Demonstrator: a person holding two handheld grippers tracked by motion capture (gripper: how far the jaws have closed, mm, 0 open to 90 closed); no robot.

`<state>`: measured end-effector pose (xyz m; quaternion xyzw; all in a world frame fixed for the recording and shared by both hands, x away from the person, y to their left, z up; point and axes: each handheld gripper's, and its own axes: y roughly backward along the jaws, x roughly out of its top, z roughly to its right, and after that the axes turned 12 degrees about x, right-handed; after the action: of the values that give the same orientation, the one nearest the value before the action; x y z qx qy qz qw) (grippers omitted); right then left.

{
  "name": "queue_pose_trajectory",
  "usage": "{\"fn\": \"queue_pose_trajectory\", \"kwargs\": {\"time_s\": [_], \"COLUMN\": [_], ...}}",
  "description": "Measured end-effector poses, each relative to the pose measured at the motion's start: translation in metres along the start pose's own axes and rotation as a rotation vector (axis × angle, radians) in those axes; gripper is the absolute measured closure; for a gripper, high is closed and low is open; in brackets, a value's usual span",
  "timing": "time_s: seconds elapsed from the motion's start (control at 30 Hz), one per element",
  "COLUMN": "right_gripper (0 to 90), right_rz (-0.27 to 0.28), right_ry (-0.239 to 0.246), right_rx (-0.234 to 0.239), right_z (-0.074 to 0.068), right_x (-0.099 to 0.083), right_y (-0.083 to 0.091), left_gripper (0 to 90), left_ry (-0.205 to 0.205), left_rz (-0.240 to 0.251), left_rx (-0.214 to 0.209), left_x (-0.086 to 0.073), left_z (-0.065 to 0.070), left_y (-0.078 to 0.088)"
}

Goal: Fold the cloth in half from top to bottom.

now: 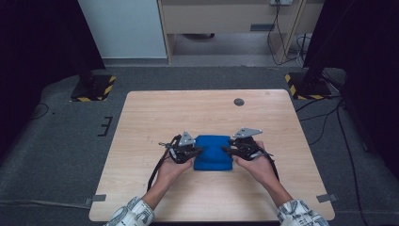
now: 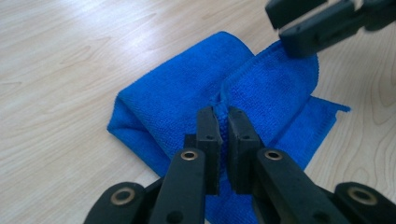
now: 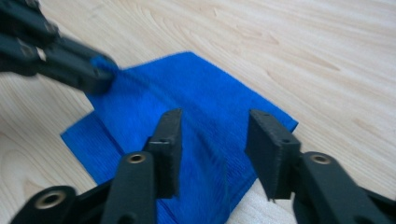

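Left hand-held gripper [image 2: 223,122] pinches a hem of the folded blue microfibre cloth [image 2: 187,100] on the wooden counter [image 1: 155,113]; right hand-held gripper [image 3: 215,140] stands apart above it, gripping nothing.

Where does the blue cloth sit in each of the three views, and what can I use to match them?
High view: the blue cloth lies folded on the table's near half, between the two grippers.
Left gripper view: it spreads across the centre, its edge pinched in the left gripper.
Right gripper view: it lies centre-left, under the open right gripper.
Shared landmark: the pale wooden table under the cloth.
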<state>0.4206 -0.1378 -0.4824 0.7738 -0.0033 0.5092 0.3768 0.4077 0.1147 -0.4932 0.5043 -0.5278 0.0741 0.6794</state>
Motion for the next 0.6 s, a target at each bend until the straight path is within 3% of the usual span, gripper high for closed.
{"fn": "queue_pose_trajectory", "kwargs": {"time_s": [0.17,0.3,0.43,0.6], "right_gripper": [54.9,55.9,55.9,55.8], "right_rz": [0.012,0.004,-0.015,-0.036], "right_ry": [-0.002,-0.013,-0.04,-0.051], "right_rx": [-0.002,-0.043,-0.062,-0.063], "right_z": [-0.002,0.004,0.015,0.018], "right_x": [0.011,0.016,0.014,0.009], "right_y": [0.001,-0.004,-0.01,-0.018], "left_gripper": [84.8,83.6,82.8,81.1], "left_ry": [0.002,-0.002,0.001,-0.004], "left_rz": [-0.002,-0.004,-0.009,-0.007], "left_rx": [-0.007,-0.011,-0.015,-0.024], "left_x": [-0.003,-0.007,-0.012,-0.013], "left_z": [0.002,0.002,0.002,0.004], "left_y": [0.0,0.001,0.003,0.003]}}
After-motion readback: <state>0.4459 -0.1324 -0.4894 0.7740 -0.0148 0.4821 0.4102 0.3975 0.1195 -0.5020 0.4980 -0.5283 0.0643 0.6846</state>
